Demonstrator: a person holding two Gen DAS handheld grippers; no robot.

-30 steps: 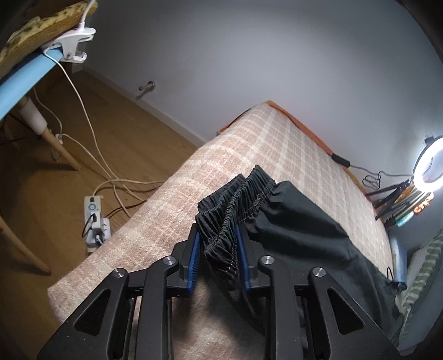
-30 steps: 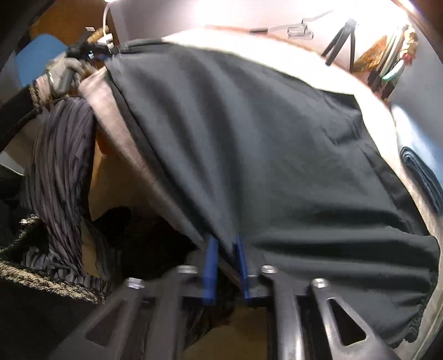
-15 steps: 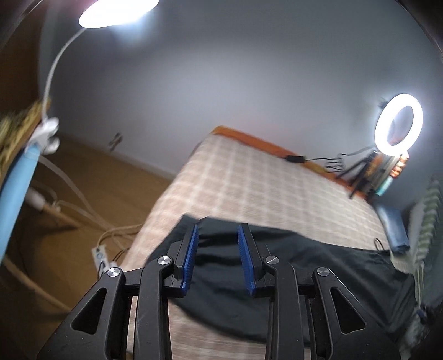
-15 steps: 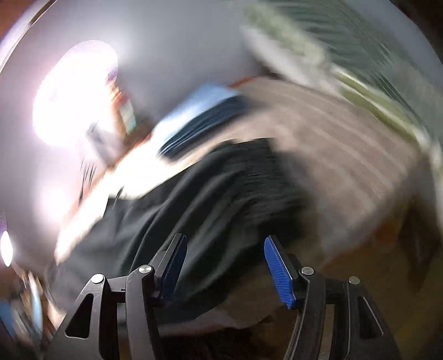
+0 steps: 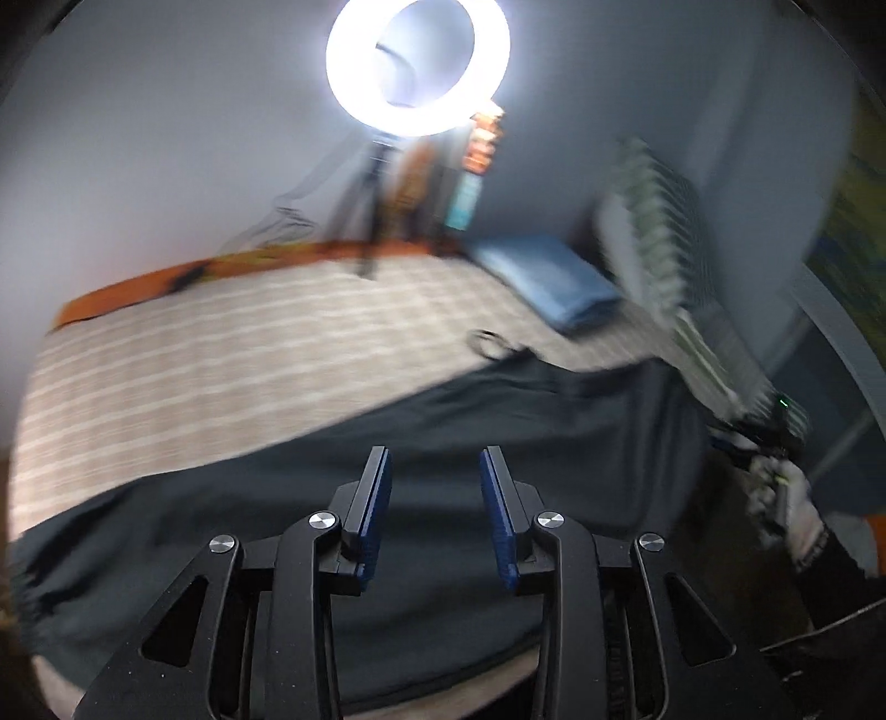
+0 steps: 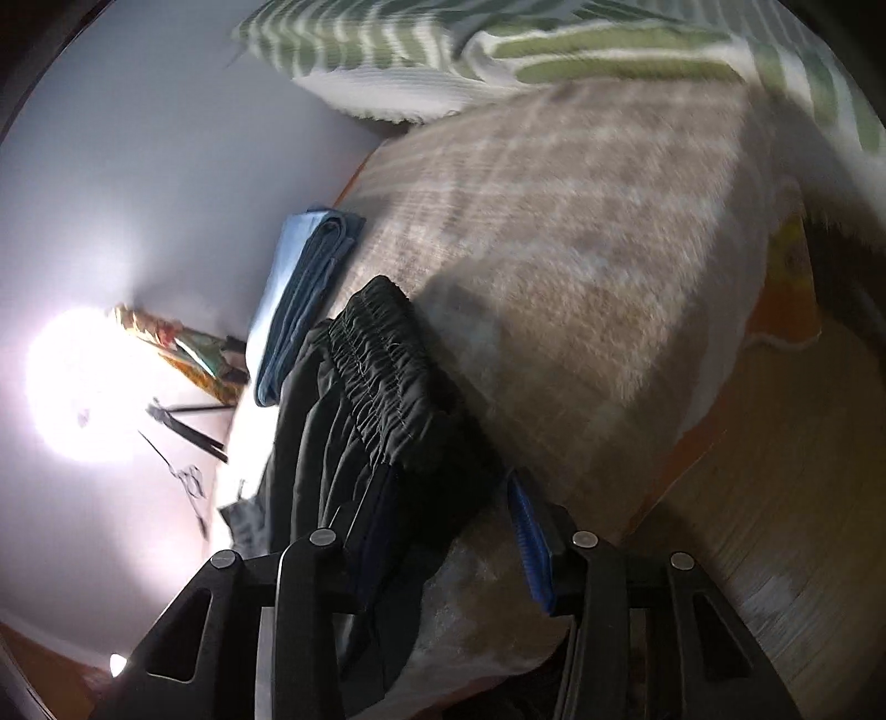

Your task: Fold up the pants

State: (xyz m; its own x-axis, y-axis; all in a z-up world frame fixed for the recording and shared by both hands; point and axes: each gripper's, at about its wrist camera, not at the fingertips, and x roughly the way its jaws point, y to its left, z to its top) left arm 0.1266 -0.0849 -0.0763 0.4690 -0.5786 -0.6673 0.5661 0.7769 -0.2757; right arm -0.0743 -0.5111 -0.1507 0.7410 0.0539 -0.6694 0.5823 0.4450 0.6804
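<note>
Black pants (image 5: 498, 421) lie spread along the near edge of a beige plaid bed (image 5: 221, 354). My left gripper (image 5: 434, 471) is open and empty, hovering above the middle of the pants. In the right wrist view the pants' gathered elastic waistband (image 6: 387, 360) lies bunched on the bed. My right gripper (image 6: 443, 493) is open, its jaws on either side of the waistband end, not closed on it. The right gripper and gloved hand (image 5: 781, 487) also show at the right of the left wrist view.
A lit ring light (image 5: 418, 61) on a tripod stands behind the bed. A folded blue cloth (image 5: 548, 277) lies at the far right of the bed, also in the right wrist view (image 6: 299, 299). A green-striped pillow (image 6: 498, 50) lies beyond. Wooden floor (image 6: 775, 498) borders the bed.
Both grippers let go of the pants and opened. The left one swung right along the bed. The right one moved to the waistband end.
</note>
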